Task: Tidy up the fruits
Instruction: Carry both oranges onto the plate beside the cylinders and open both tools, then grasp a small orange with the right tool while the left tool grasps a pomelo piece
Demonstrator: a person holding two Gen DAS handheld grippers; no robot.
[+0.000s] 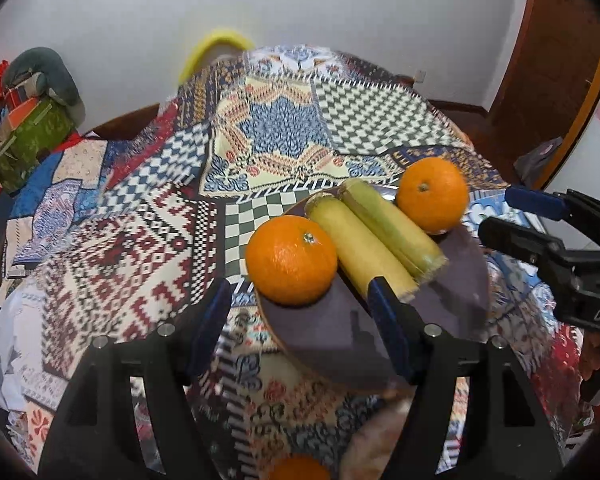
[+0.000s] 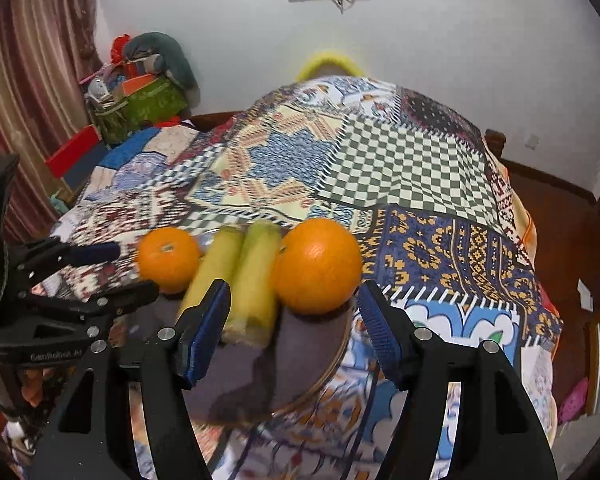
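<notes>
A dark round plate [image 1: 328, 332] [image 2: 236, 376] on the patterned tablecloth holds two oranges and two yellow-green cane pieces. In the left wrist view the left orange [image 1: 291, 260] lies just ahead of my open left gripper [image 1: 300, 300]; the cane pieces [image 1: 360, 244] lie between it and the right orange [image 1: 433, 195]. In the right wrist view my open, empty right gripper [image 2: 294, 300] sits just short of the right orange [image 2: 318, 266], with the cane pieces [image 2: 236, 276] and the far orange [image 2: 169, 258] to its left.
Another orange [image 1: 298, 468] shows at the bottom edge under the left gripper. The right gripper [image 1: 548, 220] appears at the right, the left gripper [image 2: 80, 280] at the left. A yellow chair back [image 2: 328, 65] and cluttered boxes [image 2: 140, 108] stand behind the table.
</notes>
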